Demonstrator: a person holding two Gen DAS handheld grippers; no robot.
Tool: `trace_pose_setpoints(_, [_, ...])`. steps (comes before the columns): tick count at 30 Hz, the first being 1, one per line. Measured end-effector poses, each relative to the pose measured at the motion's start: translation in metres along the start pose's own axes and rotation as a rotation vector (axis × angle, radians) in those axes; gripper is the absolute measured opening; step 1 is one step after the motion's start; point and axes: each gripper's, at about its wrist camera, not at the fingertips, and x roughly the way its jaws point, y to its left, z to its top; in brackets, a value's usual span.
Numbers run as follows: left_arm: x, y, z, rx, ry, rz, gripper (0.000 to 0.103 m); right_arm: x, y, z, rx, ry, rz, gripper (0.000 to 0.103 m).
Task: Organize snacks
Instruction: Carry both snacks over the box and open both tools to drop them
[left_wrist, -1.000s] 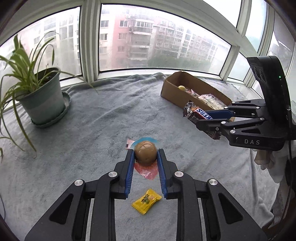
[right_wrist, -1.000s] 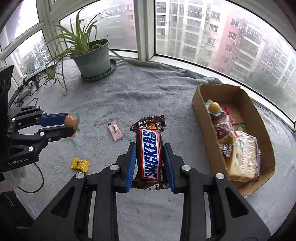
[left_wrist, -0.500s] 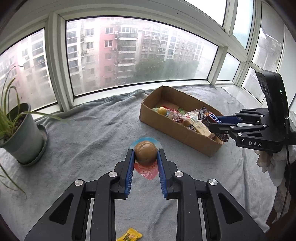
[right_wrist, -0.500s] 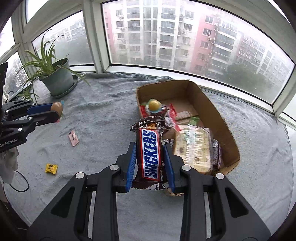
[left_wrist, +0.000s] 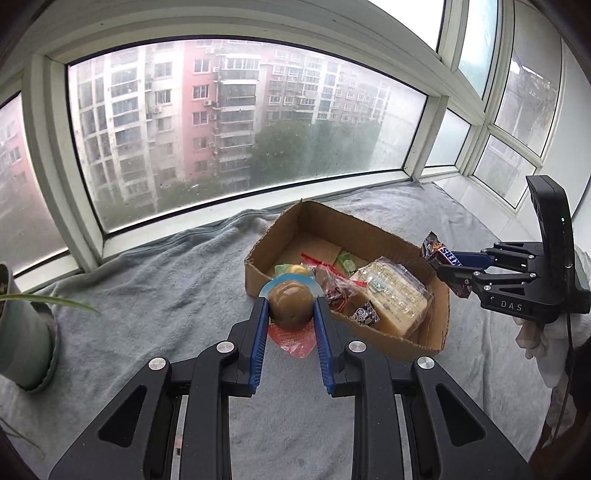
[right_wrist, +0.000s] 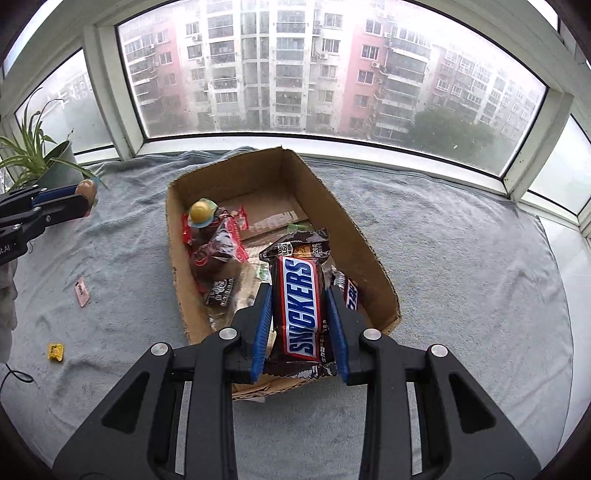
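Note:
An open cardboard box (right_wrist: 373, 258) lies on the grey blanket and holds several wrapped snacks. My right gripper (right_wrist: 299, 314) is shut on a Snickers bar (right_wrist: 301, 306), held above the box's near end. In the left wrist view that bar (left_wrist: 441, 258) hangs over the box's right rim (left_wrist: 439, 314). My left gripper (left_wrist: 290, 314) is shut on a brown round snack in a blue-and-red wrapper (left_wrist: 290, 304), just short of the box's near left wall. From the right wrist view the left gripper (right_wrist: 83, 199) with that round snack (right_wrist: 86, 189) hovers left of the box.
A potted plant (right_wrist: 40, 158) stands at the far left by the window. A pink packet (right_wrist: 82, 297) and a yellow candy (right_wrist: 56, 350) lie on the blanket (right_wrist: 461, 258) left of the box. Window frames ring the sill.
Both grippers have carried their snacks toward the box. The Snickers bar now hangs over the box's near end, and the round snack has come up to its left wall.

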Motion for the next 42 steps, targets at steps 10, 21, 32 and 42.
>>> trace_pose_setpoints(10, [0.043,-0.021,0.011,0.01,0.038,-0.029,0.023,0.027,-0.026,-0.004,0.051,0.035,-0.028,0.03])
trace_pose_setpoints(21, [0.078,-0.037,0.013,0.02,0.069,-0.055,0.023,0.046,-0.034,0.0,0.063,0.052,-0.039,0.03])
trace_pose_setpoints(32, [0.092,-0.045,0.021,0.042,0.073,-0.043,0.023,0.051,-0.029,0.003,0.05,0.057,-0.037,0.031])
trace_pose_setpoints(42, [0.091,-0.042,0.023,0.026,0.066,-0.017,0.054,0.042,-0.024,0.007,0.026,0.03,-0.077,0.065])
